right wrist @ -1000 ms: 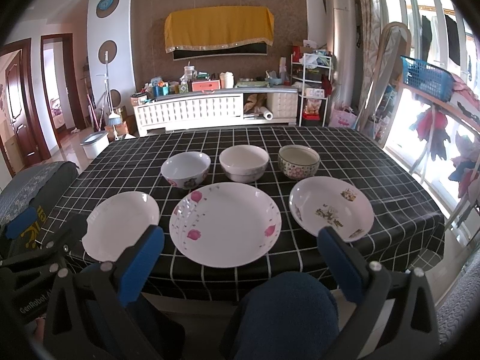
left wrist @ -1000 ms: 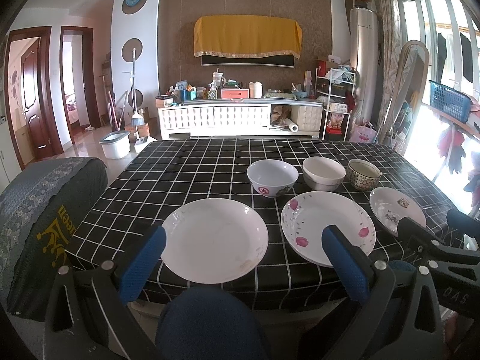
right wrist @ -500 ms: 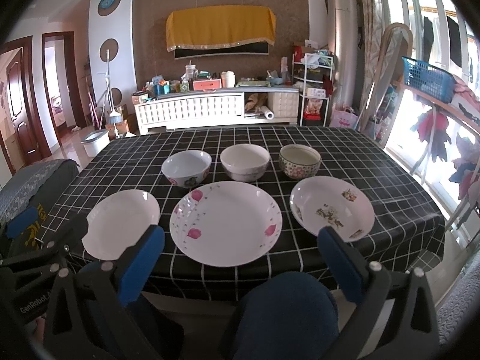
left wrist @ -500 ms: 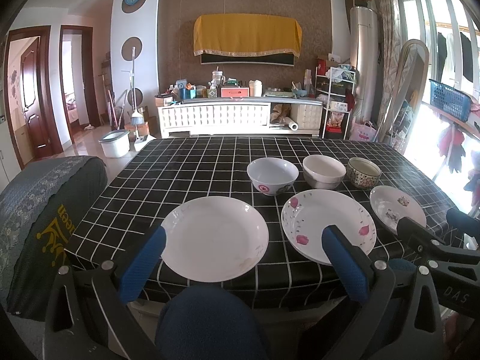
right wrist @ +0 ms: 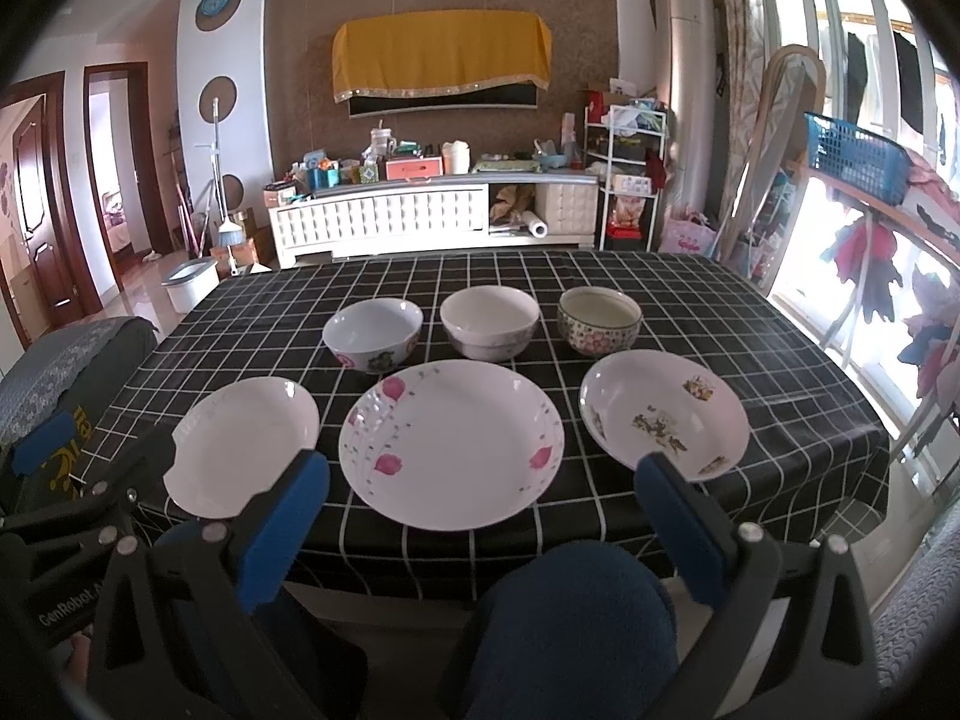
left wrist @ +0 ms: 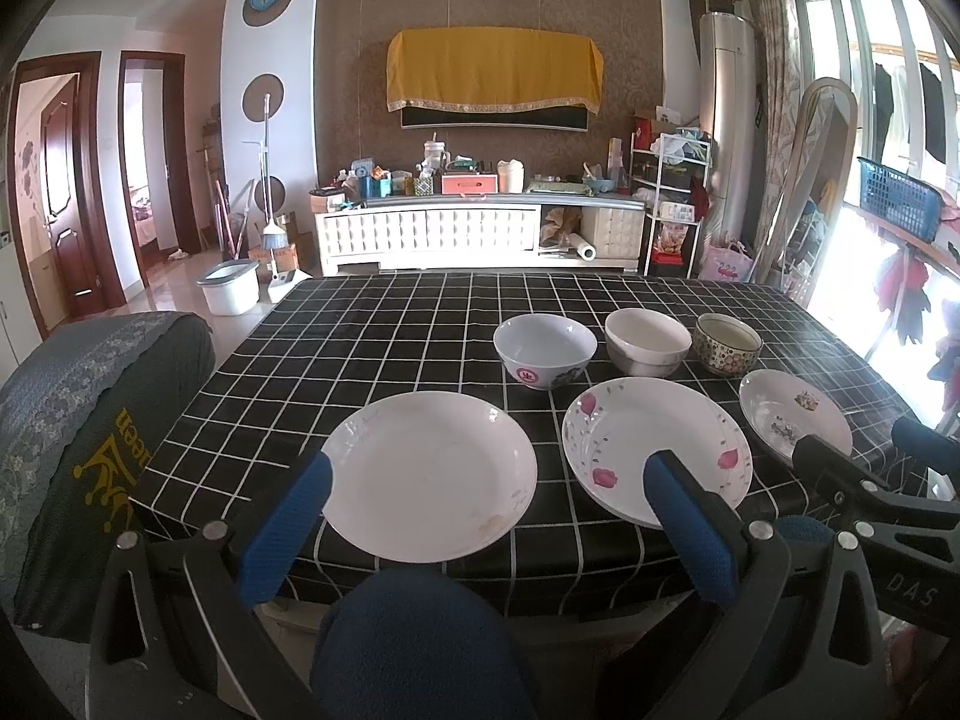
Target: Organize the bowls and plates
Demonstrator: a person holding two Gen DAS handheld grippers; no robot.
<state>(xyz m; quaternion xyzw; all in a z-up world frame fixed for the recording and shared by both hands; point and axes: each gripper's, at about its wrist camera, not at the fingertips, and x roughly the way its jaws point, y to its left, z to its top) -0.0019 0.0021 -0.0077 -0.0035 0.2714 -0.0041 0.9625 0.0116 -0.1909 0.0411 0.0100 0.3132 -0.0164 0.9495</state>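
A: Plates in the near row, bowls behind them, all on the black checked table [right wrist: 750, 312]. Plain white plate [left wrist: 429, 474] on the left, the big plate with pink flowers [right wrist: 451, 443] in the middle, the small plate with little prints [right wrist: 663, 414] on the right

B: Any of them touching?

A: The plates lie apart, with strips of cloth between. Behind them stand the white bowl with a red mark [left wrist: 545, 349], the plain white bowl [left wrist: 647, 341] and the patterned bowl [left wrist: 728, 343], upright and close side by side. The plain bowl's base sits just beside the far rim of the flowered plate

B: And the grippers?

A: Left gripper [left wrist: 487, 529] hangs at the near table edge with its blue fingers [left wrist: 287, 528] spread wide, gripping nothing; the plain plate shows between them. Right gripper [right wrist: 480, 531] is likewise spread and empty, framing the flowered plate. Each sees the other at its side

B: Anything in the way?

A: A dark blue rounded shape [right wrist: 576, 624] sits low between the fingers in both views, and I cannot tell what it is. A covered seat [left wrist: 90, 420] stands at the table's left. Past the far edge are a white cabinet [left wrist: 456, 234] crowded with clutter, a yellow cloth [left wrist: 495, 72] on the wall and a white bucket [left wrist: 229, 285] on the floor
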